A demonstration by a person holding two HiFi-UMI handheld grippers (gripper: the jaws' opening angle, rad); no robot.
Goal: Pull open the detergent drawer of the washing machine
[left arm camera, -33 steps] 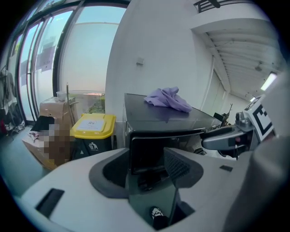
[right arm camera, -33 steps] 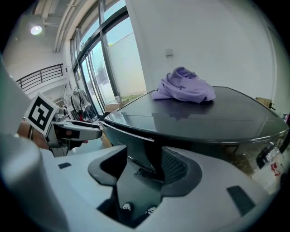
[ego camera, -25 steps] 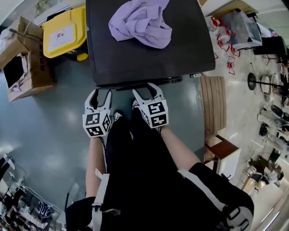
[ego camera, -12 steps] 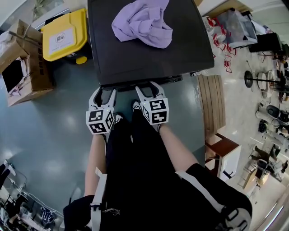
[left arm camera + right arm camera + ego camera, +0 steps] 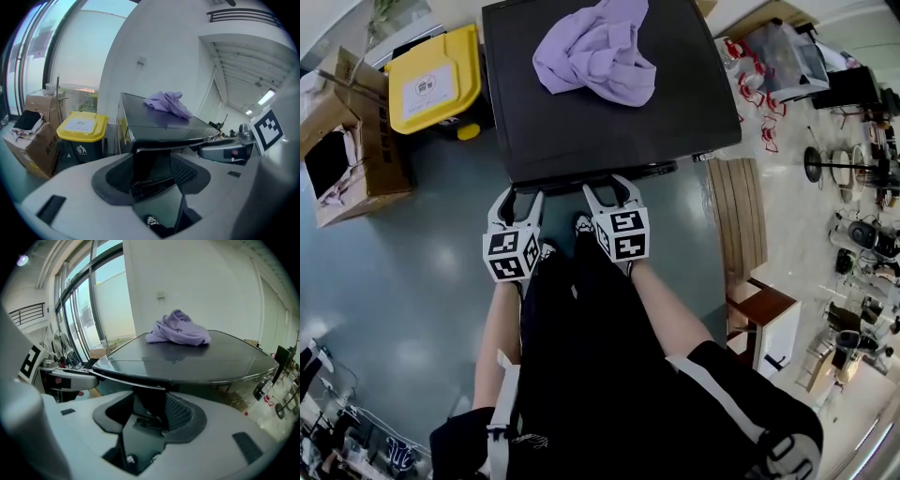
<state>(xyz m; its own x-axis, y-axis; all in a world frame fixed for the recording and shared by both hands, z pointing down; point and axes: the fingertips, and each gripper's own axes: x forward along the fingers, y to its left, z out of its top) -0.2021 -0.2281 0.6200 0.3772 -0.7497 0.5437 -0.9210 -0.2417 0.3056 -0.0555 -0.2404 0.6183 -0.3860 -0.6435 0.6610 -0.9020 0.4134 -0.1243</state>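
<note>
Both claws sit at the front lip [image 5: 600,175] of the black, glossy-topped washing machine [image 5: 581,127]. The left claw [image 5: 517,195] is toward the machine's left corner and the right claw [image 5: 609,186] near its middle. Each is spread, with only dark front panel showing through the gap and nothing pinched; the right one's jaws have just been closing a little. The detergent drawer lies on the front face under that lip, too dark to pick out. The likely slip: pads bite the lip instead of the drawer pull and skid off — a jolt might also slide the crumpled lilac cloth [image 5: 598,52] off the top.
</note>
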